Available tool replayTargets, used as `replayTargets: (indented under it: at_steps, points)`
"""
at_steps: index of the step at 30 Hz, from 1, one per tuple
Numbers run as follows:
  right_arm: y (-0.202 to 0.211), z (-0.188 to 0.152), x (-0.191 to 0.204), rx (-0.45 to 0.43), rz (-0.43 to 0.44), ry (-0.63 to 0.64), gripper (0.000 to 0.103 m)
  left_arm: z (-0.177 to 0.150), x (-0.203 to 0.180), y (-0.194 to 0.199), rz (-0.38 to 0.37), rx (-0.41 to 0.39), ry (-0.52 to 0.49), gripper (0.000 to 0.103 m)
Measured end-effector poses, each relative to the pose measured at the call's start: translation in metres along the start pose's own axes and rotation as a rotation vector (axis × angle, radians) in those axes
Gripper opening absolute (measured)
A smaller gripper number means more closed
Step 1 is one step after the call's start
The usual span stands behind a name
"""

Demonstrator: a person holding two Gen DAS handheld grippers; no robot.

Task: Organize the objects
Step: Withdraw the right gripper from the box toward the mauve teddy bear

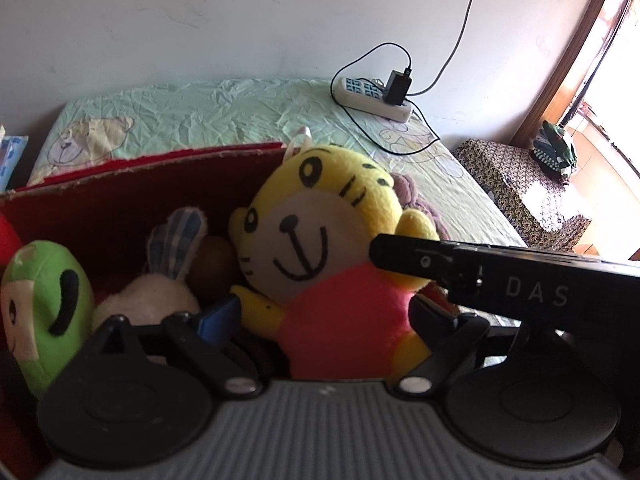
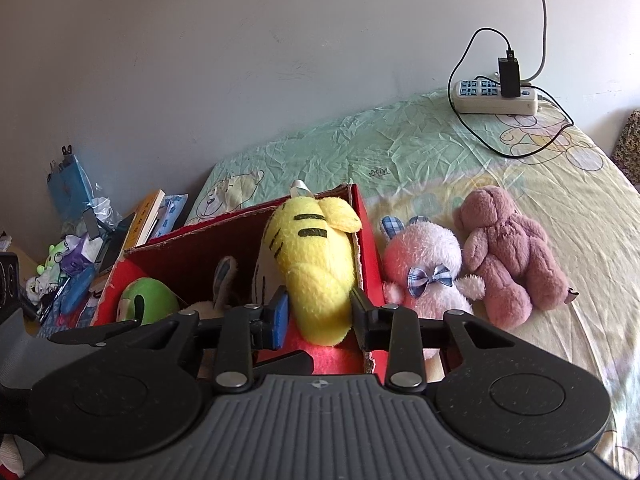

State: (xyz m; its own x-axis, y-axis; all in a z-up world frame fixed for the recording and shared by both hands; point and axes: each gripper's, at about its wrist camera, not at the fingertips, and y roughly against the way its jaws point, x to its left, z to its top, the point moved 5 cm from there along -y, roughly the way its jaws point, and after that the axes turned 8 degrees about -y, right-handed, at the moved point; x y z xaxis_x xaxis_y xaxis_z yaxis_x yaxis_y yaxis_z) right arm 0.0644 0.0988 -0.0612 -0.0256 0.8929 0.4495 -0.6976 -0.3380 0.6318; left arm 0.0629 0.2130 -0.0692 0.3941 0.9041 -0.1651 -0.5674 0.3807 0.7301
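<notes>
right tool (image 2: 320,314) clamps yellow tiger plush (image 2: 312,264); inside red box (image 2: 366,240)

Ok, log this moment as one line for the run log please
stage: tiger plush in red box | left gripper: open around it | right gripper: shut on tiger plush | left out on bed: pink plush, mauve bear

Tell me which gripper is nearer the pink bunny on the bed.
Right. The right gripper clamps the yellow tiger at the box wall, right beside the pink bunny. The left gripper is deeper inside the red box.
</notes>
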Motion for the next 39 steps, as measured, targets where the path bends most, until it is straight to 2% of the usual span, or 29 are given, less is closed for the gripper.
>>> replayTargets:
  at_steps: [11,18,20,29,39]
  points:
    - [0.012,-0.007,-0.002,-0.033,-0.014,0.017,0.035,0.0,-0.007,0.008,0.119,0.022,-0.049,0.095]
    - [0.02,-0.007,-0.01,-0.033,0.013,0.01,0.035,0.0,-0.01,0.012,0.215,0.053,-0.054,0.096]
    - [0.022,-0.005,-0.011,-0.032,0.023,0.02,0.035,0.0,-0.01,0.013,0.256,0.06,-0.051,0.1]
    - [0.029,0.005,-0.023,0.002,0.056,0.08,0.035,0.003,-0.016,0.023,0.401,0.071,0.006,0.1]
    - [0.038,0.013,-0.037,0.03,0.124,0.139,0.035,0.001,-0.036,0.03,0.513,0.085,0.075,0.1]
